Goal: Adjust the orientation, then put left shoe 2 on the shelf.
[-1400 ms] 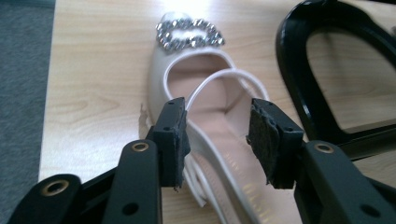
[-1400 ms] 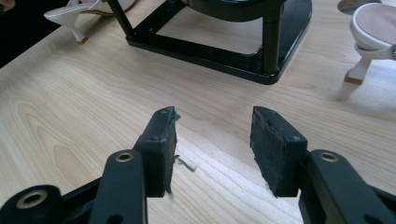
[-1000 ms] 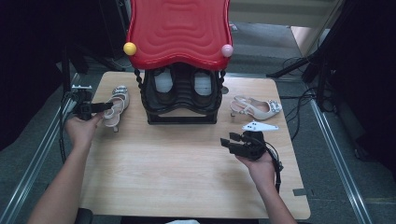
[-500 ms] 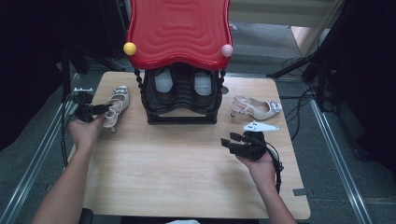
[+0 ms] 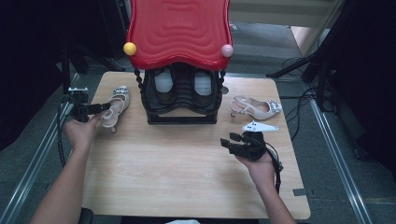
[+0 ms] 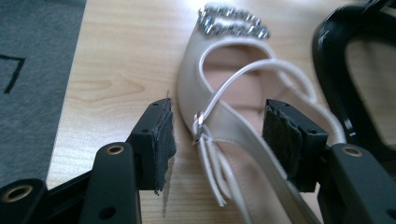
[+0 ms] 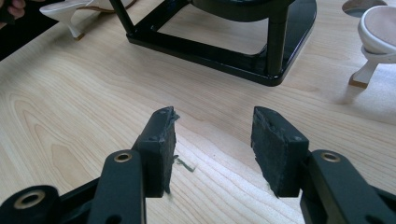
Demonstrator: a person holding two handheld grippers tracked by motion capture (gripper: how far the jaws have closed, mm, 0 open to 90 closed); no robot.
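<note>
A cream strappy sandal [image 5: 115, 103] with a jewelled toe [image 6: 233, 21] lies on the table's left side, left of the rack. My left gripper [image 5: 105, 108] reaches it from the left. In the left gripper view the sandal's strap and buckle [image 6: 201, 123] lie between the pads [image 6: 163, 140]. The jaws have just been opening and the pads stand apart from the shoe, so my left gripper [image 6: 224, 140] is open. A matching sandal [image 5: 256, 108] lies at the right. My right gripper [image 5: 227, 141] hovers open over bare wood in front of it, nothing between its fingers [image 7: 212, 149].
A black shoe rack [image 5: 182, 100] with a wavy red top [image 5: 180, 32] stands at the table's back centre, two shoes inside it. Its base [image 7: 210, 46] lies just ahead of the right gripper. Cables trail off the table's right side [image 5: 299, 107].
The left gripper's jaws stand a little wider around the sandal than before. Both hands and both sandals keep their places.
</note>
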